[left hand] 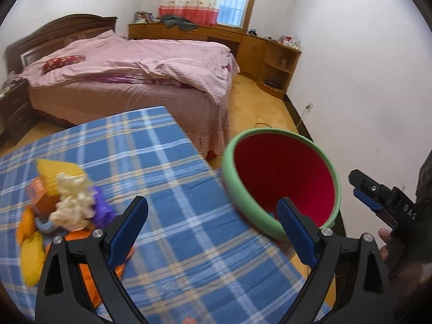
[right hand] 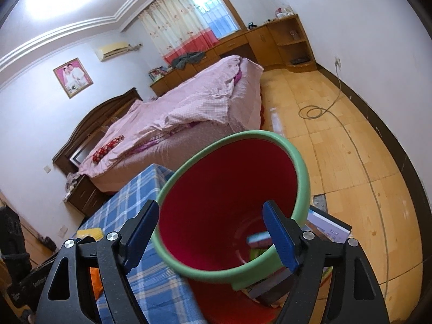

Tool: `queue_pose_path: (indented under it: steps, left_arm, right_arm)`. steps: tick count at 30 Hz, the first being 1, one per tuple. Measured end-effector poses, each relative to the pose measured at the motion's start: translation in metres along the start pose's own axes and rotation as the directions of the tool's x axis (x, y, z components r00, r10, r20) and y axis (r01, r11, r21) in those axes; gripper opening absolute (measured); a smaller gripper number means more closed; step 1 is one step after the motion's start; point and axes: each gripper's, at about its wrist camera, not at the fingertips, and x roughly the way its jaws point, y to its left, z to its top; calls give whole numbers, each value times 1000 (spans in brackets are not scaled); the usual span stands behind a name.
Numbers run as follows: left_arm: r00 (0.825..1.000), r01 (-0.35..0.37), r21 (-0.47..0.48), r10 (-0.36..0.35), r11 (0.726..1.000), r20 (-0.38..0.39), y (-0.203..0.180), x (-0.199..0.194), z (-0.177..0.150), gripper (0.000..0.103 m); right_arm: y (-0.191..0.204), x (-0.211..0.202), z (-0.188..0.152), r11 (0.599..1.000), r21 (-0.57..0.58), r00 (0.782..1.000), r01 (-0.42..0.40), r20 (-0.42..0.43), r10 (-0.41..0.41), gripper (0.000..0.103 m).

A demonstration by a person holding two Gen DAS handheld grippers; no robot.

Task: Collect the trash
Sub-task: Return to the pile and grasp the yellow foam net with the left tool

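Note:
A heap of trash (left hand: 64, 205) lies on the blue plaid table (left hand: 175, 162) at the left: yellow and orange wrappers, an orange box, crumpled white paper and a purple wrapper. My left gripper (left hand: 213, 229) hangs open above the cloth just right of the heap, with nothing between its fingers. A red bin with a green rim (left hand: 283, 167) stands off the table's right edge. My right gripper (right hand: 210, 233) is open over the bin's mouth (right hand: 216, 189) and holds nothing. Low inside the bin is a blurred blue and white packet (right hand: 257, 239). In the left wrist view the right gripper (left hand: 359, 186) shows beside the bin.
A bed (left hand: 135, 62) with a pink cover fills the room behind the table. Wooden cabinets (left hand: 243, 40) line the window wall. Books (right hand: 329, 226) lie beside the bin. A cable (right hand: 351, 140) runs across the wooden floor. A hand (left hand: 388, 245) holds the right gripper.

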Motion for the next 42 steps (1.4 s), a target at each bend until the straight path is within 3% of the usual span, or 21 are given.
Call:
queue_pose_path:
  steps: [15,28,38,42]
  left_arm:
    - [989,-147,-138,147,980,-8,89,-51,-24,95]
    - [952,-304,-245,299,921,-56,171,-65,-51,95]
    - [935,-353,-317,324,880,-142,214,-45,-74,94]
    - [940,-339,-363,294,868,-175,226,-39,-81,82]
  right_arm:
    - [55,-7,-32,996,-59,996,-63,-60,59,80]
    - [81,5,-59,994,-91,991,-68,-125,56,80]
    - [98,20,-76,991,-112,984,-72,-169,53,80]
    - [103,21,-79,989,-126,982,-76,-179,52,80]
